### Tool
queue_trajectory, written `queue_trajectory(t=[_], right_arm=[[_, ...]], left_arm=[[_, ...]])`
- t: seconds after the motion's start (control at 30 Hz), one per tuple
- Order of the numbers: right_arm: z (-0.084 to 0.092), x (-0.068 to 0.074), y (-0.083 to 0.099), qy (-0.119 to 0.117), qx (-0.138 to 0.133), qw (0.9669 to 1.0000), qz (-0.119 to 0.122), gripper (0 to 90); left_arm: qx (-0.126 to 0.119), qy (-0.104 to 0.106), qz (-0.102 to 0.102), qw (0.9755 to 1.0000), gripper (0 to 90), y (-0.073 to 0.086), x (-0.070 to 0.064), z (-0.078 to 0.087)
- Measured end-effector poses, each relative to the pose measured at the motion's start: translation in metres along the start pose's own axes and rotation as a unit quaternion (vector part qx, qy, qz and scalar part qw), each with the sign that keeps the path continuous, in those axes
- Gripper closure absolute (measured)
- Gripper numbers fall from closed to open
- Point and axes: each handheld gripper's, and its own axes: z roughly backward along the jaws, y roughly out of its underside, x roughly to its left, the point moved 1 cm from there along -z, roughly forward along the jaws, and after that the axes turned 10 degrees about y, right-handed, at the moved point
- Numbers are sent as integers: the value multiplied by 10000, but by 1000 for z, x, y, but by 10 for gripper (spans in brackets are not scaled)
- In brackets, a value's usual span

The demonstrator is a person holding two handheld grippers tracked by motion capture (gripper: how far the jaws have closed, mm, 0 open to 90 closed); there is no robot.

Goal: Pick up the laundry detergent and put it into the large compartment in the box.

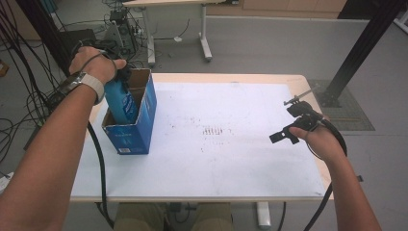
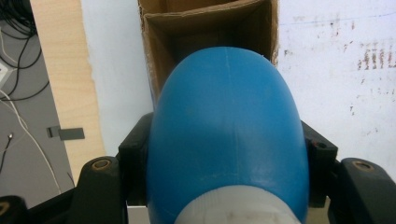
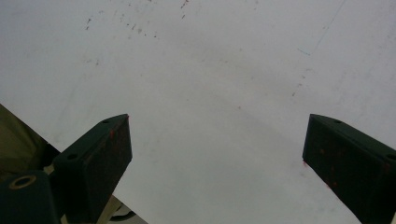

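A blue bottle (image 1: 120,100) stands lowered part-way into an open blue cardboard box (image 1: 137,132) at the table's left side. My left gripper (image 1: 121,72), mostly covered by the hand, grips the bottle's upper end from above. In the left gripper view the two black jaws press on both sides of the blue bottle (image 2: 226,126), whose white neck is nearest the camera, and the brown inside of the box (image 2: 161,32) lies beyond it. My right gripper (image 1: 287,120) hovers at the table's right side with its jaws wide apart. Nothing lies between the jaws of my right gripper (image 3: 215,149), just the white sheet.
A white, lightly stained sheet (image 1: 216,159) covers most of the wooden table. Cables (image 1: 19,96) trail over the floor at the left. A black post (image 1: 358,48) rises behind the right corner, and another table's legs (image 1: 204,38) stand at the back.
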Motion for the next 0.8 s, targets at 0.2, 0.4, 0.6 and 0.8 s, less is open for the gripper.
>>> queue_trajectory(t=[0.2, 0.4, 0.6, 0.8], right_arm=[[-2, 1, -1, -8, 24, 10000, -7, 80], [-1, 0, 0, 5, 26, 10000, -16, 80], [-3, 1, 0, -7, 46, 10000, -19, 80], [-4, 1, 0, -15, 51, 10000, -19, 79]], left_arm=[[-5, 17, -20, 10000, 377, -1, 1, -5], [-9, -11, -55, 10000, 377, -1, 1, -13], [0, -18, -83, 10000, 377, -1, 0, -22], [-16, -18, -73, 10000, 377, -1, 0, -29]])
